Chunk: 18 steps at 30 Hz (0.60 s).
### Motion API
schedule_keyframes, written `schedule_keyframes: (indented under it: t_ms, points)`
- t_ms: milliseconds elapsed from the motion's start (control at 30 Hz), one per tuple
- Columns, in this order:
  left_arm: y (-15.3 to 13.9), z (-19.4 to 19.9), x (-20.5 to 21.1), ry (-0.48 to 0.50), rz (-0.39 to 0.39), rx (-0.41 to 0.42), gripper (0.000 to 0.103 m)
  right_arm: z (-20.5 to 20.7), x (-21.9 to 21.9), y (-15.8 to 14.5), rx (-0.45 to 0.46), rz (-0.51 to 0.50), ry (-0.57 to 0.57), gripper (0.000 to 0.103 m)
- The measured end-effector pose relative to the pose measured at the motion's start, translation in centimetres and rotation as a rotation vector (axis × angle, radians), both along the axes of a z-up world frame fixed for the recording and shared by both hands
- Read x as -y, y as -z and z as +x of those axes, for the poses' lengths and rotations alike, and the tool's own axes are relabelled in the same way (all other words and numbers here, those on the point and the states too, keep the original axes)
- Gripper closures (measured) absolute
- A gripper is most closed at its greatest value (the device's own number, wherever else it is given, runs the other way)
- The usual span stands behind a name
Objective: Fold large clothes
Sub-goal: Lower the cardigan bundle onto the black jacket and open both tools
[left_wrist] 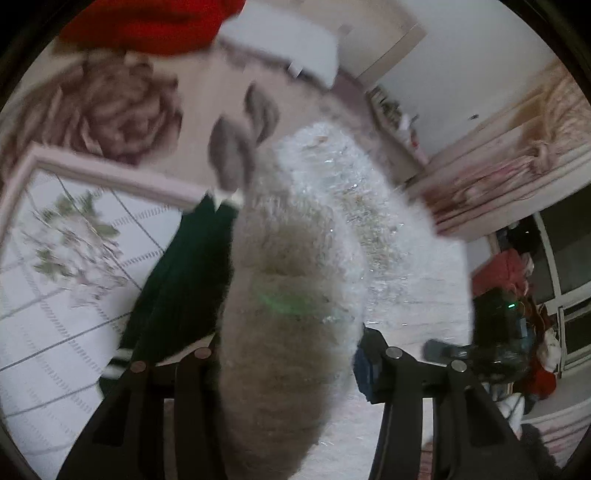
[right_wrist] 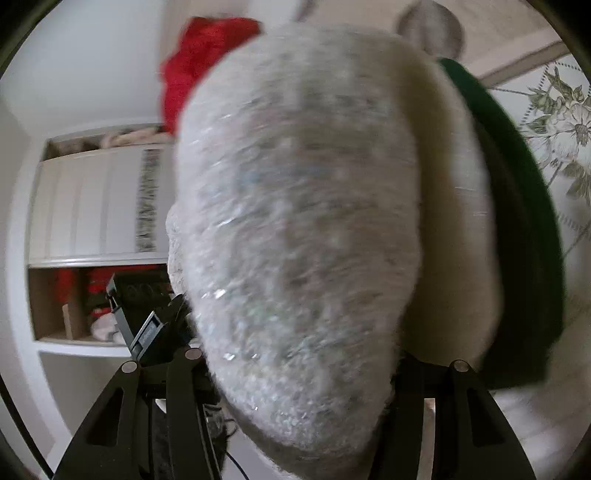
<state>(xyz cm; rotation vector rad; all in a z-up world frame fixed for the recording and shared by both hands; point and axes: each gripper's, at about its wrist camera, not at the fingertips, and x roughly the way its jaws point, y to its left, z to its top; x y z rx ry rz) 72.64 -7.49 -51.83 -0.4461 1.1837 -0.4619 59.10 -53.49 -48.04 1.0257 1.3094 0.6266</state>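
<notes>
A fluffy white sweater with glittery threads (left_wrist: 291, 295) hangs lifted in the air and fills the middle of both views (right_wrist: 306, 229). My left gripper (left_wrist: 291, 373) is shut on a bunched fold of it. My right gripper (right_wrist: 295, 373) is shut on another bunched part. The fabric hides the fingertips of both. In the left wrist view the other gripper (left_wrist: 491, 354) shows at the right, past the sweater. In the right wrist view the other gripper (right_wrist: 147, 325) shows at the left. Both frames are blurred.
A dark green garment (left_wrist: 184, 277) lies on the floral bedspread (left_wrist: 55, 295), also at the right of the right wrist view (right_wrist: 524, 229). A red garment (left_wrist: 147, 26) lies at the bed's far end. A white cabinet (right_wrist: 92, 206) and a cluttered window corner (left_wrist: 517, 288) stand beyond.
</notes>
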Motion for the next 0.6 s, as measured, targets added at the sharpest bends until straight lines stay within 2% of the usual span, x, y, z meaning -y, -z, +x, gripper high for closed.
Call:
schedule_keyframes:
  t_ms: [67, 200, 233, 300, 367, 433, 500, 567, 600]
  points:
    - [2.9, 1.1, -0.1, -0.010, -0.034, -0.029, 0.047, 1.5, 0.8, 1.9, -0.003, -0.028, -0.016, 0.046]
    - [3.2, 1.7, -0.8, -0.039, -0.064, -0.054, 0.039, 2.6, 2.2, 2.2, 0.007, -0.066, -0.012, 0.043]
    - [2.8, 1.7, -0.9, -0.046, -0.047, -0.064, 0.036, 2.6, 2.0, 1.7, 0.003, -0.091, -0.011, 0.040]
    - [1.5, 1.4, -0.9, -0.065, -0.011, -0.075, 0.035, 2.1, -1.2, 0.1, 0.003, -0.188, -0.022, 0.031]
    - [0.1, 0.8, -0.8, -0.089, 0.040, -0.069, 0.035, 1.9, -1.2, -1.4, 0.001, -0.265, -0.010, 0.024]
    - [-1.5, -0.2, -0.7, -0.103, 0.101, -0.019, 0.031, 1.2, -1.9, -3.2, 0.007, -0.392, -0.008, 0.015]
    - [-3.0, -1.0, -0.3, -0.119, 0.176, 0.032, 0.008, 0.5, -2.1, -5.0, 0.027, -0.499, 0.004, 0.013]
    - [-4.3, -2.0, -0.1, -0.122, 0.220, 0.086, 0.007, -0.8, -2.3, -7.1, 0.066, -0.638, 0.027, 0.006]
    - [-5.0, -2.7, 0.0, -0.129, 0.237, 0.110, 0.002, -1.6, -2.4, -7.8, 0.082, -0.694, 0.044, 0.004]
